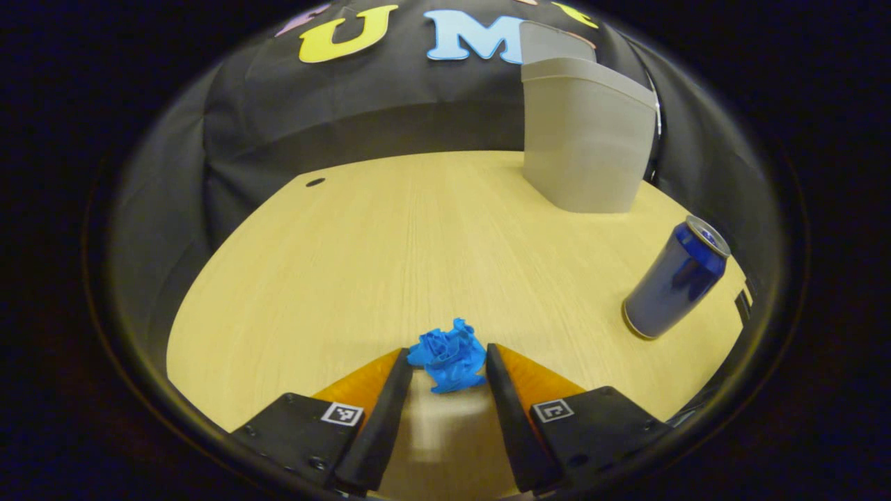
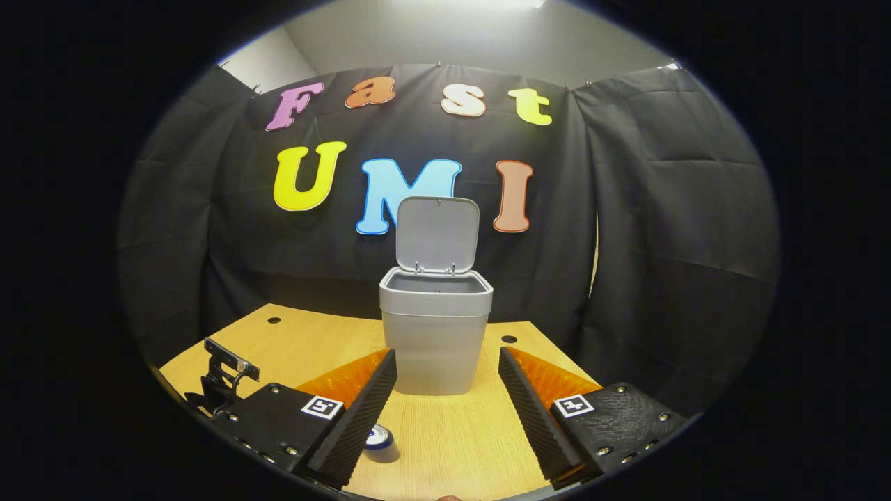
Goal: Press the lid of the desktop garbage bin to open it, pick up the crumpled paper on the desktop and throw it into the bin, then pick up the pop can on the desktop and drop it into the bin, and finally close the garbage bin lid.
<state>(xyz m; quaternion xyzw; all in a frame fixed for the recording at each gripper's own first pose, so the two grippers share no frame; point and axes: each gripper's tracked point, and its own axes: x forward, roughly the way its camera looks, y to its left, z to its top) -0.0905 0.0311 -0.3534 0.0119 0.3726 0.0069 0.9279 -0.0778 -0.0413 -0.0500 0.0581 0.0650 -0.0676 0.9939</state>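
**Paper between the fingers, bin open**

At the tips of the left gripper: blue crumpled paper, lying on the desktop right between the two fingers. Fingers just beside the paper on each side, maybe touching it; hard to tell whether already pressing. So: partly closed around the paper, firm hold not sure.

Farther out from the paper, toward the right: pop can, upright, near the desktop edge, well apart from the paper. Beyond it, the garbage bin at the far side of the desktop.

In the right gripper view: right gripper wide open, holding nothing, hanging in front of the bin. Lid standing up, mouth of the bin open. Top of the can low beside one finger. Other gripper's body at the left side.

Progress, judged from this: lid step done. Paper step just at the grasp, not lifted yet. Still left: paper into the bin, can into the bin, lid down.

Room for moving: bare wood between paper and bin, nothing in the path. Can standing off that line, to the right. Cloth wall close behind the bin, so little room beyond the raised lid. Desktop edge close behind the paper.
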